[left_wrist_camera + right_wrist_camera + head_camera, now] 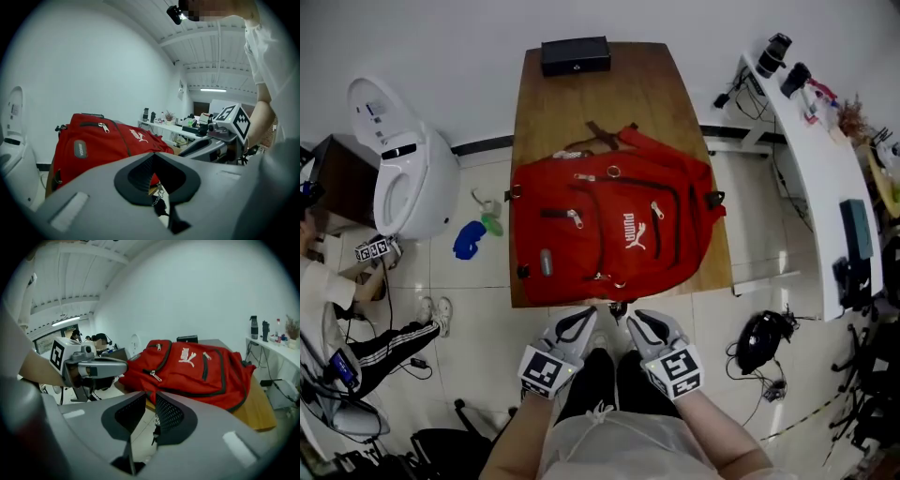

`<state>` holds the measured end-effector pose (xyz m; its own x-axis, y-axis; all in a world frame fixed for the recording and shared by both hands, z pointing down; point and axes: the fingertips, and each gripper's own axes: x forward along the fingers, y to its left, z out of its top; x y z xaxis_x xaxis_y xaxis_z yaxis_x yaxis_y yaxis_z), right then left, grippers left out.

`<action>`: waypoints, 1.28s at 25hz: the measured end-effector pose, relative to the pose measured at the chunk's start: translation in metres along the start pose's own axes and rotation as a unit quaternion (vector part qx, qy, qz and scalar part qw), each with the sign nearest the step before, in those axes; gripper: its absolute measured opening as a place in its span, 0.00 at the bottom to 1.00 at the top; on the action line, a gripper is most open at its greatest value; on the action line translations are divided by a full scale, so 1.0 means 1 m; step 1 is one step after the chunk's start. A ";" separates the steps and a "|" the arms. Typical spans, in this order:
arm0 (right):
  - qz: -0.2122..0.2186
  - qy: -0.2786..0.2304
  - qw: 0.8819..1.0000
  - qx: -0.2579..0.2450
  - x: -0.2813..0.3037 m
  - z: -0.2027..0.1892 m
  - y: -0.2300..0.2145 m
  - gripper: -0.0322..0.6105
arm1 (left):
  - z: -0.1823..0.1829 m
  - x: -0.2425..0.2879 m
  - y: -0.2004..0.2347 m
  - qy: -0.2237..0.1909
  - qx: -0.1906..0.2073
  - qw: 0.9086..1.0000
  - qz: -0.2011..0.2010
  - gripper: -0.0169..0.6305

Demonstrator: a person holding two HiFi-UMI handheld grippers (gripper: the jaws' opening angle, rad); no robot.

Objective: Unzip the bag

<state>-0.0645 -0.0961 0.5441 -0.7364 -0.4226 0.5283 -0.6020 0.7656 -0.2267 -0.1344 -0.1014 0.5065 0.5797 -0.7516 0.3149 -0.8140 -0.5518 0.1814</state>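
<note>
A red backpack (pixel 609 225) lies flat on the wooden table (pixel 666 89), its zips closed and silver pulls (pixel 577 217) showing. It also fills the middle of the left gripper view (pixel 103 140) and the right gripper view (pixel 197 366). Both grippers hover side by side just off the table's near edge, short of the bag. My left gripper (pixel 592 312) (pixel 154 153) is shut, tips touching, with nothing held. My right gripper (pixel 628 316) (pixel 151 393) shows a narrow gap between its pads and holds nothing. A small dark pull on a chain (pixel 617 307) dangles at the table edge between them.
A black box (pixel 575 55) sits at the table's far end. A white rounded appliance (pixel 398 169) stands on the floor to the left, with a blue object (pixel 470 238) beside it. A seated person (pixel 337 291) is at far left. A cluttered white desk (pixel 825 159) runs along the right.
</note>
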 end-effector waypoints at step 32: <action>-0.016 0.128 0.987 0.096 0.067 -0.079 -0.022 0.07 | -0.061 0.069 -0.002 0.060 -0.004 0.995 -0.080 0.04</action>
<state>-0.0756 -0.1030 0.6494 -0.6288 -0.2889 0.7219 -0.6889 0.6375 -0.3450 -0.0952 -0.1300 0.5843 0.6942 -0.6054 0.3893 -0.7116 -0.6585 0.2449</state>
